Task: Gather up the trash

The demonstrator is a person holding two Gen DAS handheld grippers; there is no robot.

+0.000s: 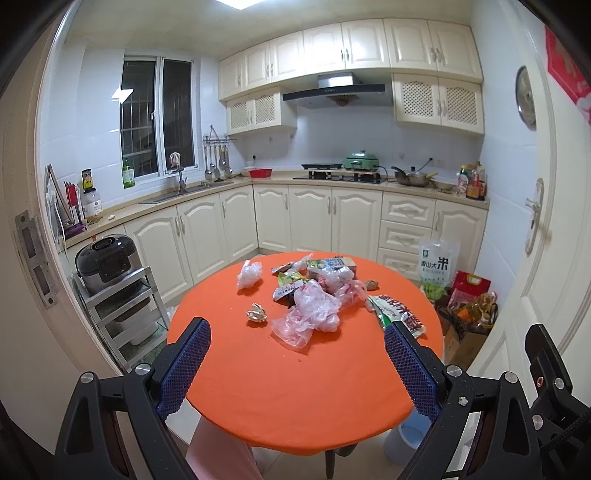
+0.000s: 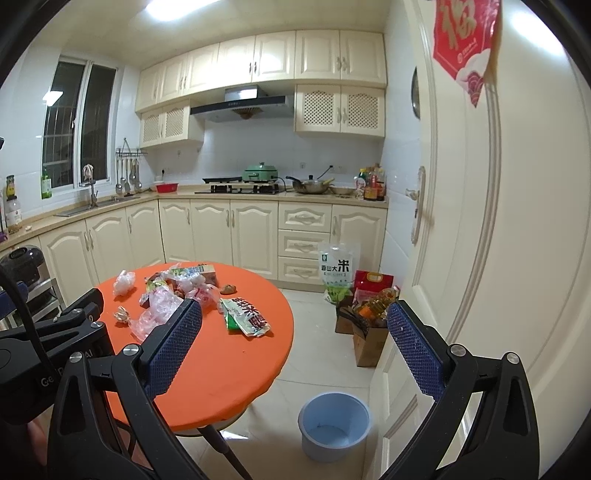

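Both tongs were held spread apart with nothing between them — the left tongs (image 1: pixel 297 341) above the near part of the orange counter (image 1: pixel 295 387), the right tongs (image 2: pixel 295 325) beyond its right edge. The trash (image 1: pixel 314 291) was heaped on the counter's far half: clear bags, wrappers, a paper wad (image 1: pixel 256 314). A blue bin (image 2: pixel 334 424) was set on the floor beside the counter — empty.

Bright ceiling light (image 1: pixel 236 3), sharp focus, strong fisheye edges.
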